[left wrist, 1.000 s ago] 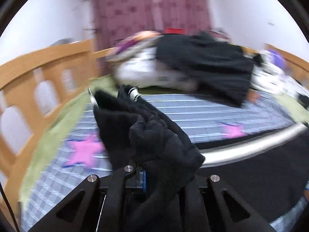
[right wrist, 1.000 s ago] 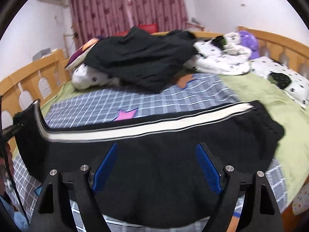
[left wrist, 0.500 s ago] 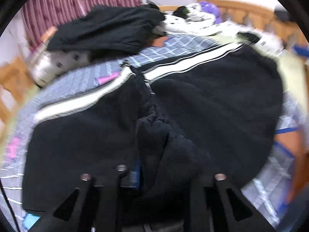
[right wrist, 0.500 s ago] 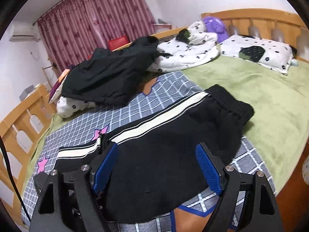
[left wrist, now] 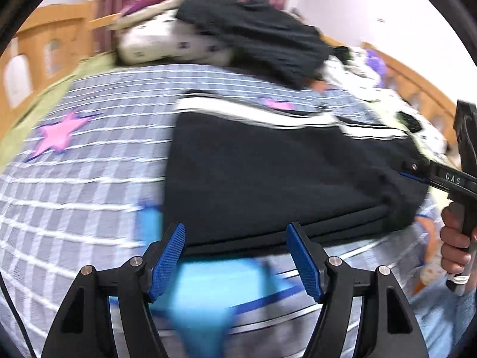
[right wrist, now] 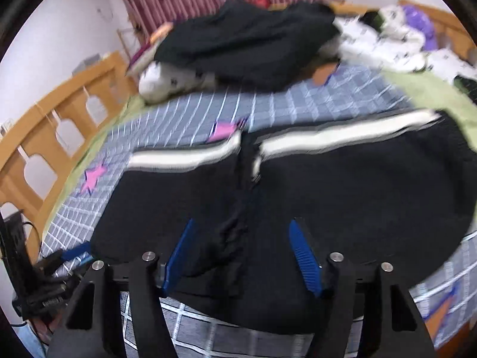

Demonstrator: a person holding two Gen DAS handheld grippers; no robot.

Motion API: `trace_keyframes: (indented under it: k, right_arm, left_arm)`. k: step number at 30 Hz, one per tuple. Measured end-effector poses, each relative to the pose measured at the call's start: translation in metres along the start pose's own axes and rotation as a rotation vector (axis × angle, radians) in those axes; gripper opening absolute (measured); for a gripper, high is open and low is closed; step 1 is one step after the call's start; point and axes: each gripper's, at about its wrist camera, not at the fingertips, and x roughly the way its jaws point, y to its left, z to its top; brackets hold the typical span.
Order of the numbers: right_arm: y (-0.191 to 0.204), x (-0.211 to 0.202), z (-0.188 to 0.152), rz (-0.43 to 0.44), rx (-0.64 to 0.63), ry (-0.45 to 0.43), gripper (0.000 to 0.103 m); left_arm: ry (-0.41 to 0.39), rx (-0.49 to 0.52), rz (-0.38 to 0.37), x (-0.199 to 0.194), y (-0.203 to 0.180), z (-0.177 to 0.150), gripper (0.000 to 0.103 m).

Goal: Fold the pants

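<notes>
Insp. note: black pants [right wrist: 328,208] w/ white side stripe [right wrist: 342,137] lie on the bed [left wrist: 74,197], over its checked blue sheet, already doubled once; top layer's edge runs down the middle in the right wrist view.

L gripper [left wrist: 235,256]: jaws apart and opening, nothing between pads, only the pants' near hem just ahead at 12 o'clock.

R gripper [right wrist: 244,256]: jaws apart but closing, bunched fold edge lying between them, pads not pressing yet. A hand [left wrist: 454,244] on its handle shows at 3 o'clock in the left wrist view.

Handling, est.: fleece-type cloth, soft, limp, light, non-fragile; sags and bunches if pinched at one point. Best hold: both layers together at the near corners, hem and waistband [left wrist: 342,220] side, lifted evenly.

Other: dark clothes pile [right wrist: 247,41] at 12 o'clock, well apart.
</notes>
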Motion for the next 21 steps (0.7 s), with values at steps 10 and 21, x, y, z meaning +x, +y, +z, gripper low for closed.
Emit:
trace_keyframes:
  k: [10,21]
  right_arm:
    - [0.011,0.0,-0.015,0.061,-0.023,-0.024,0.013]
    - [0.015,0.014,-0.028,-0.1,-0.084,0.113,0.03]
  left_arm:
    - [0.005,-0.156,-0.014,-0.017,0.07,-0.014,0.068]
    - [0.083,-0.182,0.03,0.027,0.05,0.006,0.069]
